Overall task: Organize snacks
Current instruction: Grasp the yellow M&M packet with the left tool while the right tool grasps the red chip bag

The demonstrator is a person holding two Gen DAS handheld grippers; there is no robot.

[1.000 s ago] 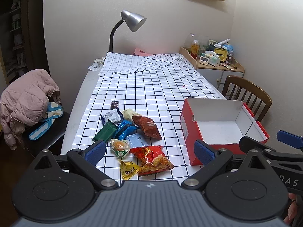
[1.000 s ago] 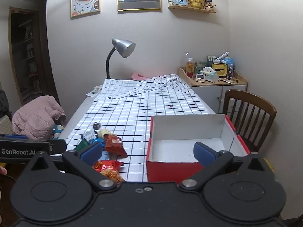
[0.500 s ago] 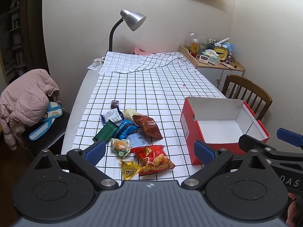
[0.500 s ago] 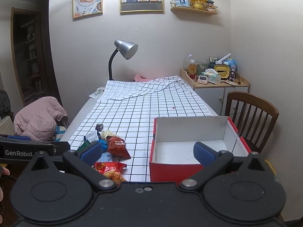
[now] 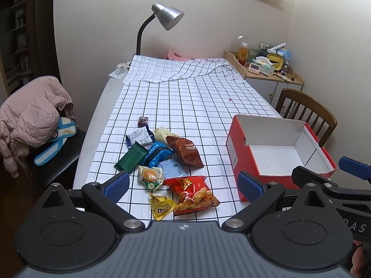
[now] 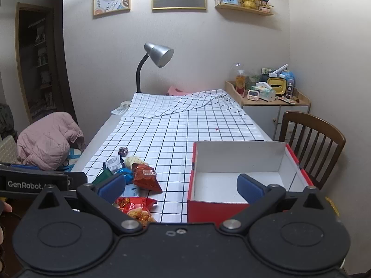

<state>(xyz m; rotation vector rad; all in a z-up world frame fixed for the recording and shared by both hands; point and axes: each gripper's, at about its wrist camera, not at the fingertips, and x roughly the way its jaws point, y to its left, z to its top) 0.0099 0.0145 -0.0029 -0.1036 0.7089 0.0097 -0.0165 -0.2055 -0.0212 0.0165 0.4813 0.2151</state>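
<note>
Several snack packets lie in a heap on the checked tablecloth (image 5: 185, 97): a red crisp bag (image 5: 192, 194), a yellow triangular packet (image 5: 161, 206), a brown bag (image 5: 185, 150), a green packet (image 5: 131, 157), a blue packet (image 5: 157, 154). An open red box (image 5: 238, 153) with a white empty inside stands to their right. My left gripper (image 5: 183, 184) hovers open above the near end of the heap, nothing between its fingers. My right gripper (image 6: 180, 186) hangs open over the near table edge, between the heap (image 6: 139, 178) and the red box (image 6: 208, 210).
A grey desk lamp (image 5: 162, 18) stands at the table's far end, where the cloth is folded over. A wooden chair (image 5: 306, 113) sits right of the box. A chair with a pink jacket (image 5: 30, 115) is on the left. A cluttered cabinet (image 5: 266, 69) fills the far right corner.
Both grippers have drifted slightly, so the snacks and the box sit a little higher and farther in view. Both stay open and empty; nothing on the table has moved.
</note>
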